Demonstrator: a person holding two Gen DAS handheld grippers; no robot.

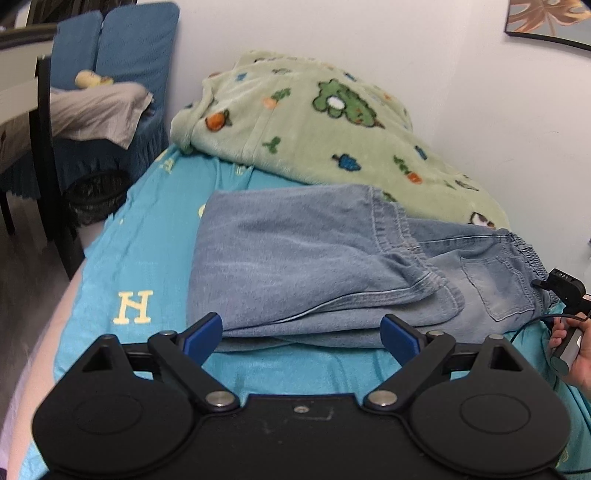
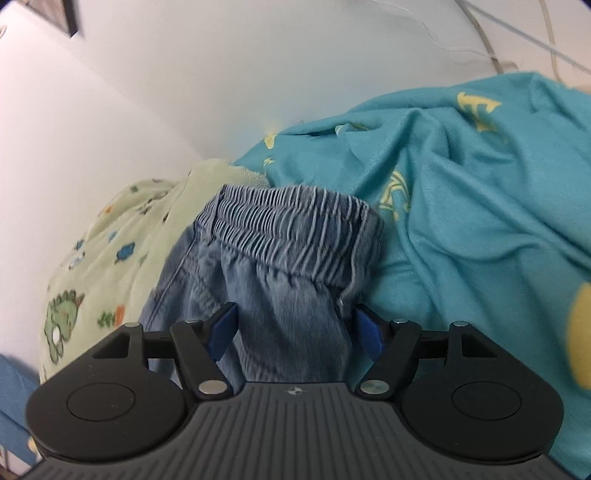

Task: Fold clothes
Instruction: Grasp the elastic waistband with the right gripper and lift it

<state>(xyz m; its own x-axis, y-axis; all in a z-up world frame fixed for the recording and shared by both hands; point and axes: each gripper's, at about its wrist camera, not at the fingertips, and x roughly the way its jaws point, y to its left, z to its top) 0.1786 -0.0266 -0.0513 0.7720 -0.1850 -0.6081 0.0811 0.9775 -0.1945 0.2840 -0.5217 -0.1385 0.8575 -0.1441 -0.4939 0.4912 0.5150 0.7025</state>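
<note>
1. My left gripper (image 1: 301, 334) stands wide, blue pads clear of cloth, hovering just short of the near folded edge of the jeans (image 1: 314, 266). Nothing held.
2. My right gripper (image 2: 295, 334) is spread fairly wide too, with the gathered denim below the elastic waistband (image 2: 291, 221) lying between the pads; I see no pinch, so I read it as not gripping.
3. Jeans lie on the bed, folded over at least once: a leg panel sits doubled across the seat, back pocket (image 1: 498, 288) and waistband exposed toward the wall.
4. Judgement: partway done. One fold is in; the waistband end sticks out past the folded panel and probably needs another fold and a tidy.
5. The fleece blanket (image 1: 314, 118) with green dinosaurs lies bunched behind the jeans, untouched by either tool.
6. Surface: turquoise bedsheet (image 1: 147, 229) with yellow letters, rumpled on the right side.
7. Room: white wall, picture frame (image 1: 546, 22) corner, blue-covered chair (image 1: 129, 55) beyond the bed's end.
</note>
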